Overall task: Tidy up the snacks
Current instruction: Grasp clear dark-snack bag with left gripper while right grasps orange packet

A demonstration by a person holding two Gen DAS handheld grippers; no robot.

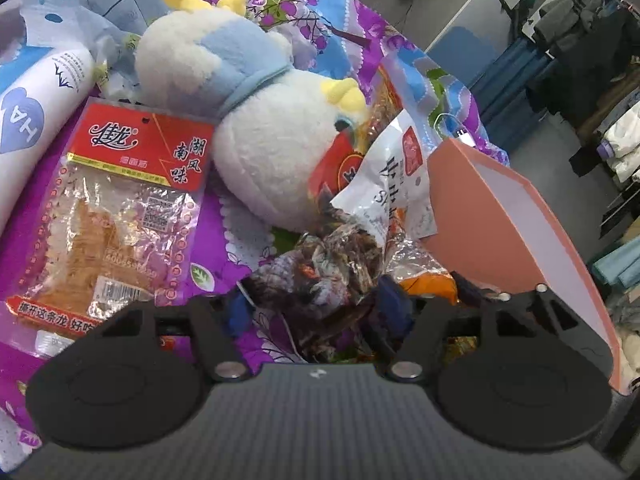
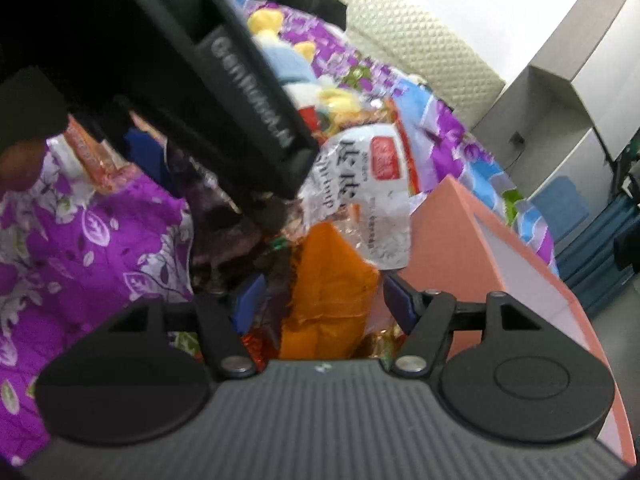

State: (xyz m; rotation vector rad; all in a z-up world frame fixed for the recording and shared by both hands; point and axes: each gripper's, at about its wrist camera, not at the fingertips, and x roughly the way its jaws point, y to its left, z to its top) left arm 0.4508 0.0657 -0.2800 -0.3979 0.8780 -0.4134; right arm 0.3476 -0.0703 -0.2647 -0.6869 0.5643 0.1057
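My left gripper (image 1: 316,304) is around a dark crinkled snack packet (image 1: 332,272) on the purple floral bedspread (image 1: 216,248); whether the jaws press it is unclear. A red-topped clear snack bag (image 1: 116,204) lies to its left. A white shrimp-snack bag (image 1: 396,176) leans by the pink box (image 1: 496,232). My right gripper (image 2: 320,300) is open over an orange packet (image 2: 332,288), next to the pink box (image 2: 452,240). The white shrimp bag (image 2: 368,196) lies just beyond it. The left gripper's black body (image 2: 192,72) fills the upper left of the right wrist view.
A white and blue plush toy (image 1: 248,112) lies behind the snacks. A white bottle (image 1: 36,120) lies at the left. Hanging clothes (image 1: 592,40) and the floor are off the bed's right side. A grey cabinet (image 2: 560,92) stands beyond the bed.
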